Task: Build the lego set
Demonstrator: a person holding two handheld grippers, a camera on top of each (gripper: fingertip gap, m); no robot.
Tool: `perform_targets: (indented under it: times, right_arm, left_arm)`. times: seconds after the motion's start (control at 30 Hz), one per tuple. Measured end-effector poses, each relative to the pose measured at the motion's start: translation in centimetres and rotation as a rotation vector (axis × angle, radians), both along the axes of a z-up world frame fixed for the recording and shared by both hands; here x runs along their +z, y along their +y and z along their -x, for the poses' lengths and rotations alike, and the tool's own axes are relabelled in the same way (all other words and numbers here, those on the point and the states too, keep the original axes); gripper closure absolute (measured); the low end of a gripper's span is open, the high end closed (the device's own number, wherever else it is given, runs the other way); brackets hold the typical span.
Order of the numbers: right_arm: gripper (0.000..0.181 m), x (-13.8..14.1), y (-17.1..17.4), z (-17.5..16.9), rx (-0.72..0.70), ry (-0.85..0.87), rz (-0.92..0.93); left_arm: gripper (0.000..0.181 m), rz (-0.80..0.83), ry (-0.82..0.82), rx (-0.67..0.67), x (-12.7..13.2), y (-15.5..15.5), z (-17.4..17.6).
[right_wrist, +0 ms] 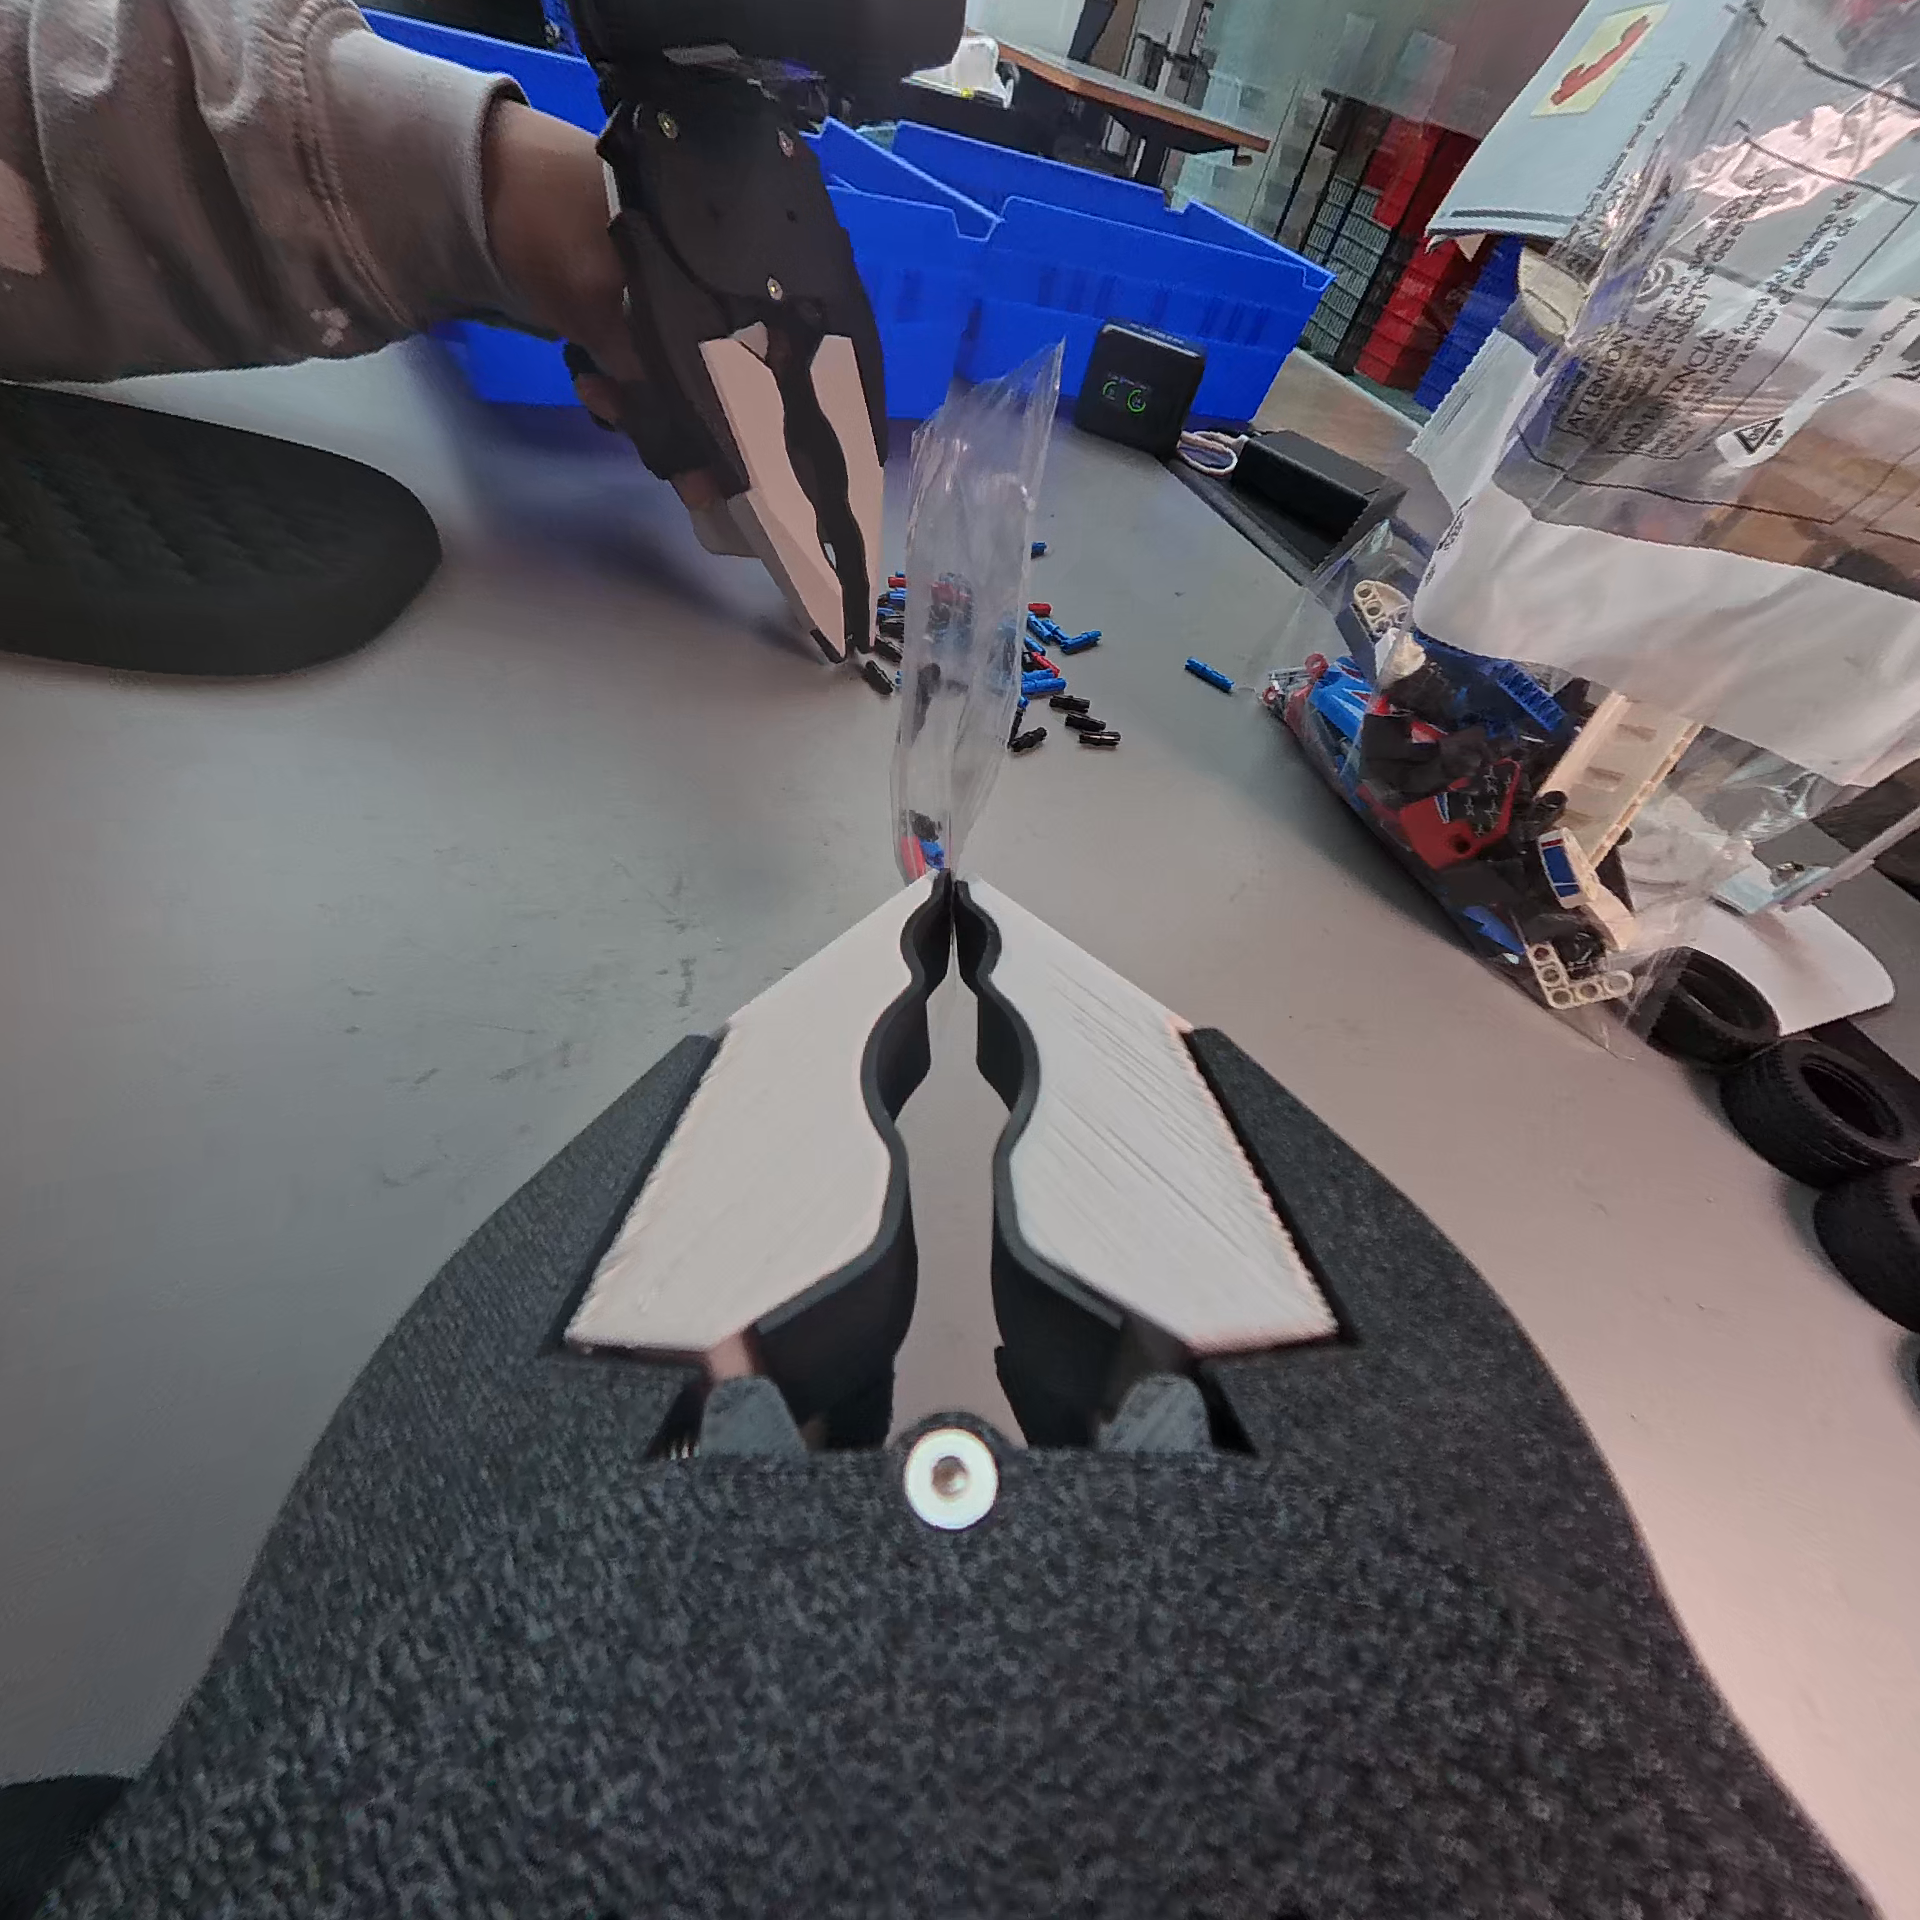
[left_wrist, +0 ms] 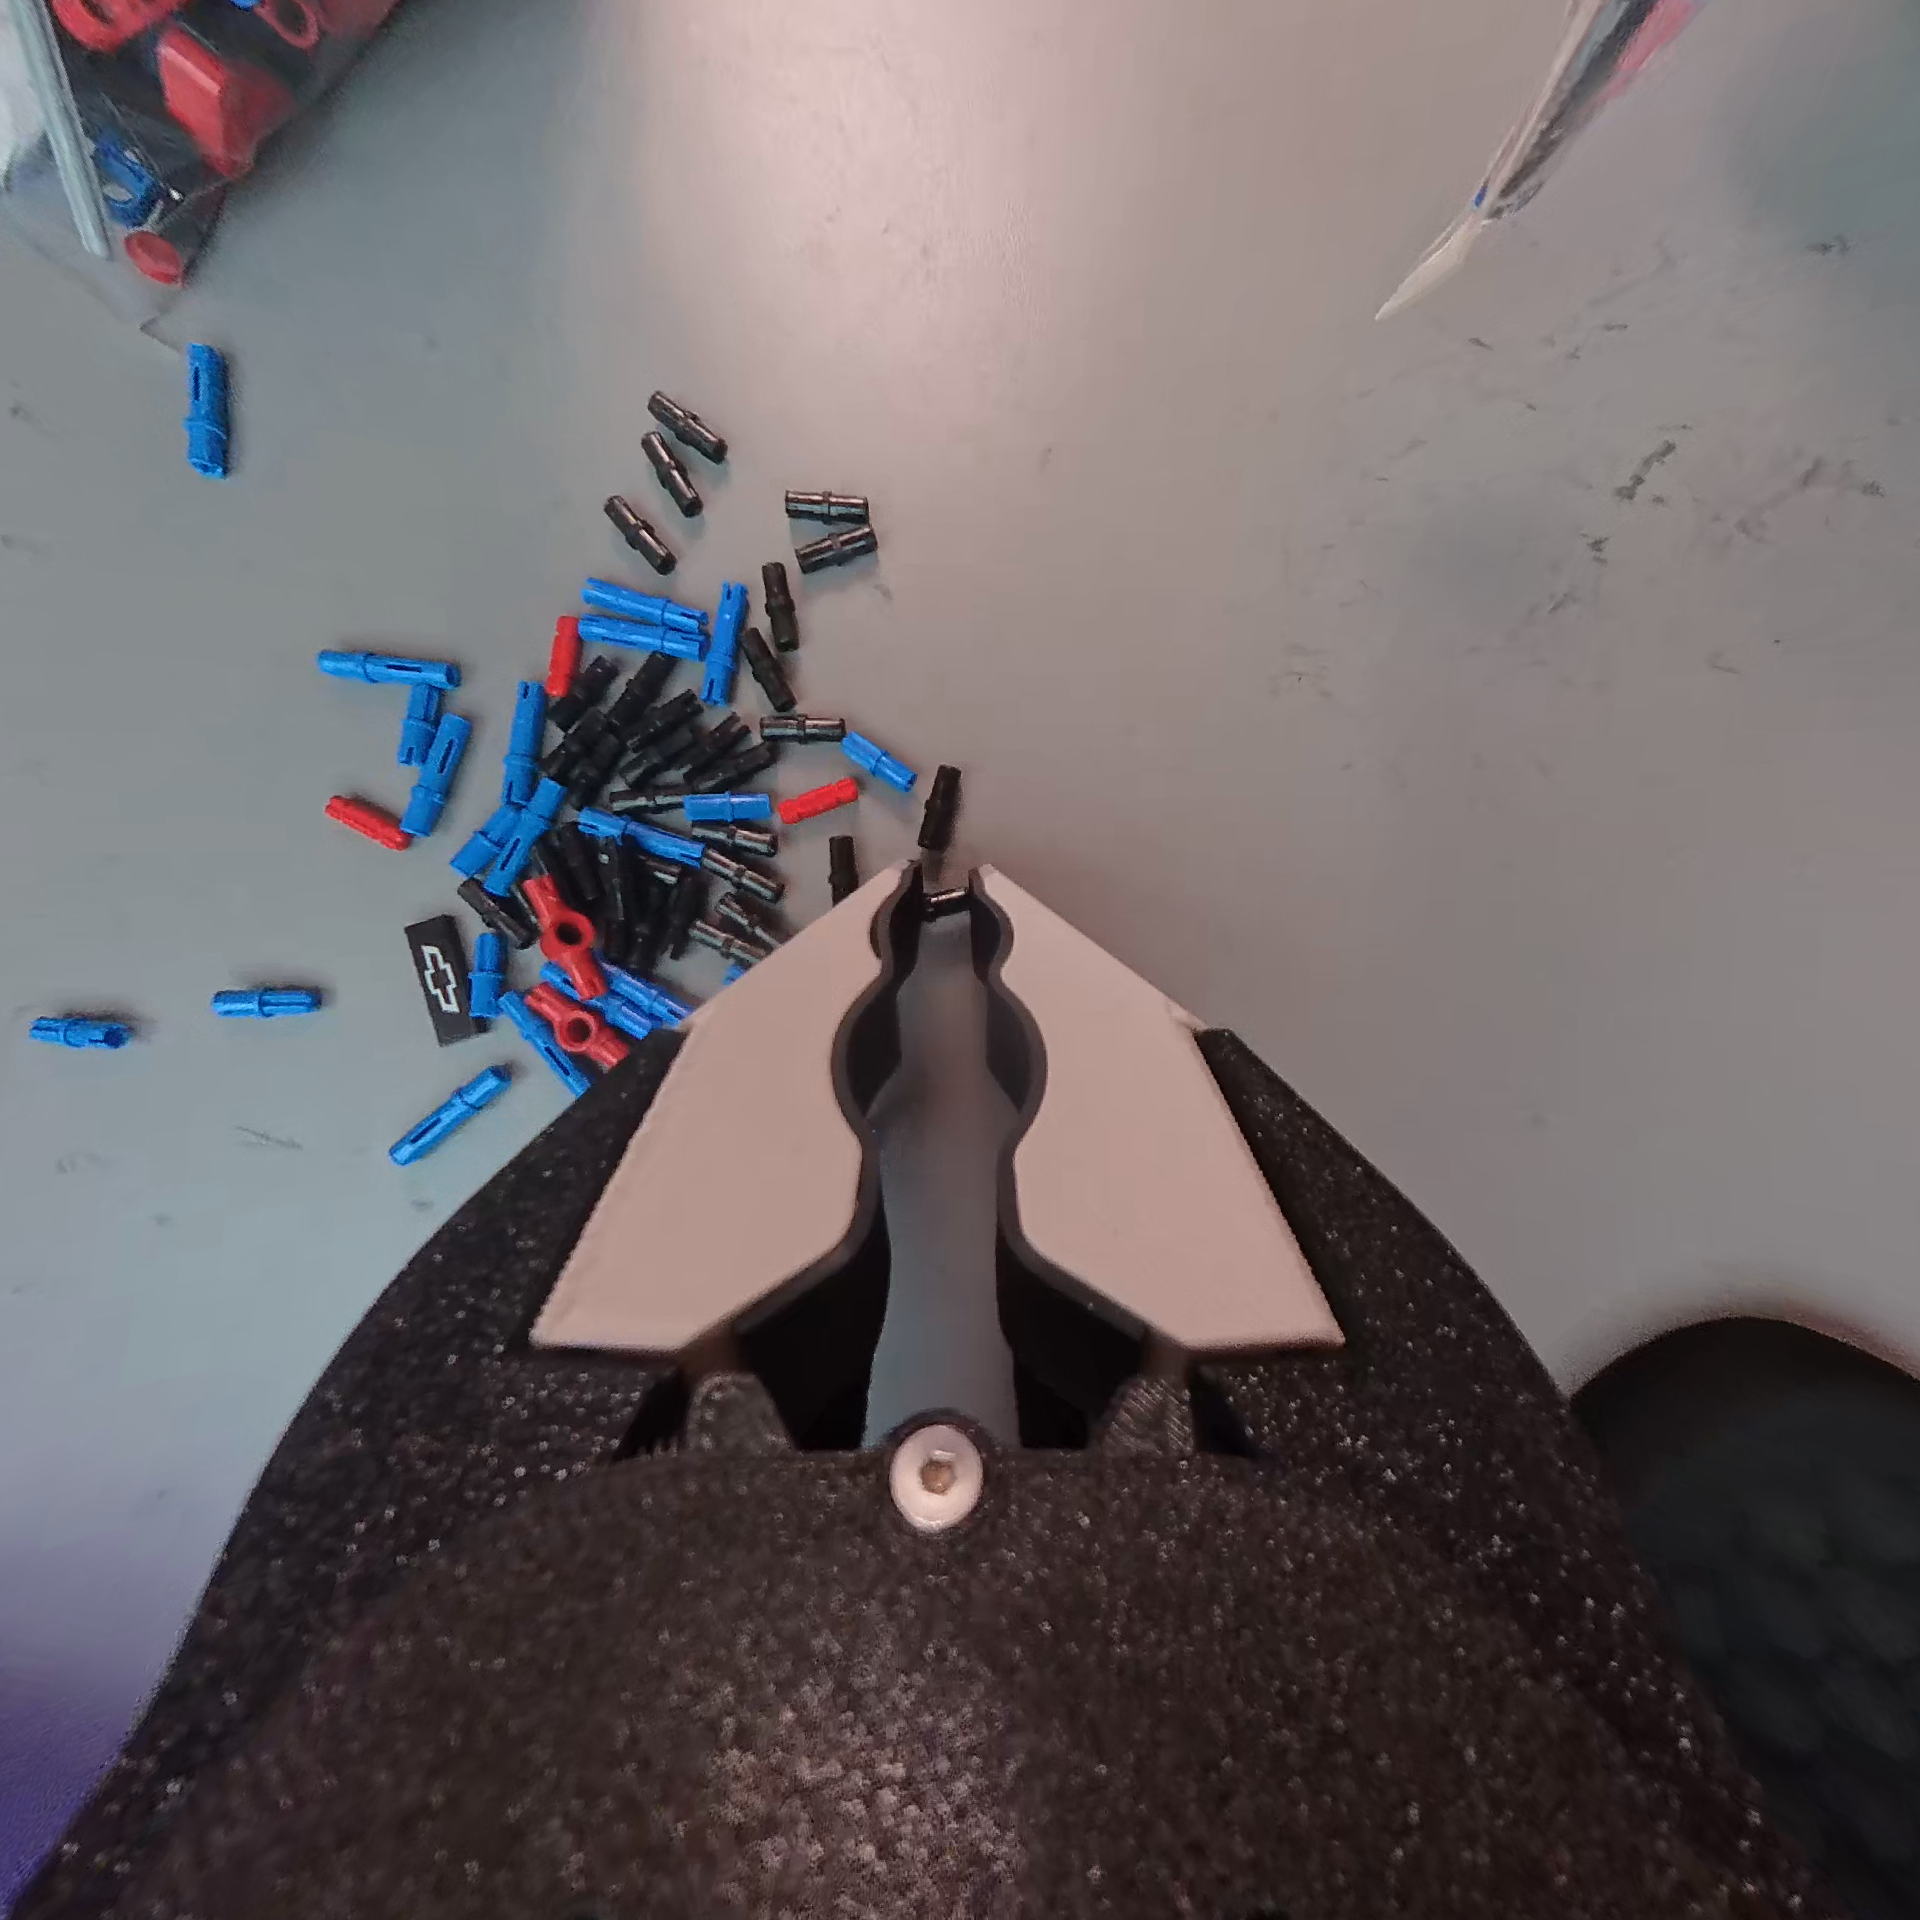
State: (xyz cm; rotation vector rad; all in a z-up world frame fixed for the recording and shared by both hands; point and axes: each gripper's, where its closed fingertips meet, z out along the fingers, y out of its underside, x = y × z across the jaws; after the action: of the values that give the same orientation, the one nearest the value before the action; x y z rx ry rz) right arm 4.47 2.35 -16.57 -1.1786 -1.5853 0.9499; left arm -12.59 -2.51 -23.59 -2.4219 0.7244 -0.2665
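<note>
While left gripper point(left_wrist: 943, 896) pinches black pin point(left_wrist: 945, 900), tilted steeply tableward

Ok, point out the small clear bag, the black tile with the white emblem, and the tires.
small clear bag point(right_wrist: 971, 582), right wrist view, middle of the plastic.
black tile point(left_wrist: 438, 971), left wrist view, on its emblem.
tires point(right_wrist: 1823, 1112), right wrist view, sidewall of the middle tire.

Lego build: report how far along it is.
Done: pins lie spilled on the table. In hand: the left gripper pinches one black pin; the right gripper holds the small clear bag. Left: all assembly; the large parts bag remains full, tyres loose.
</note>
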Motion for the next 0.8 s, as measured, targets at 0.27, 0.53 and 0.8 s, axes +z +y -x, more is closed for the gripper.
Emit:
perform_targets:
  times: [0.27, 0.53, 0.8]
  right_arm:
    - [0.181, -0.8, -0.6, 0.3, 0.011, -0.035, -0.059]
    - [0.181, -0.8, -1.6, 0.3, 0.041, -0.034, -0.086]
    - [0.181, -0.7, -1.0, 0.2, 0.023, -0.031, -0.068]
  left_arm:
    - [0.172, -0.214, -0.314, -0.118, 9.8, 0.0, -6.0]
    - [0.167, -0.253, -0.342, -0.251, 11.8, 1.1, -11.6]
    - [0.162, -0.315, -0.346, -0.095, 12.8, 1.5, -6.9]
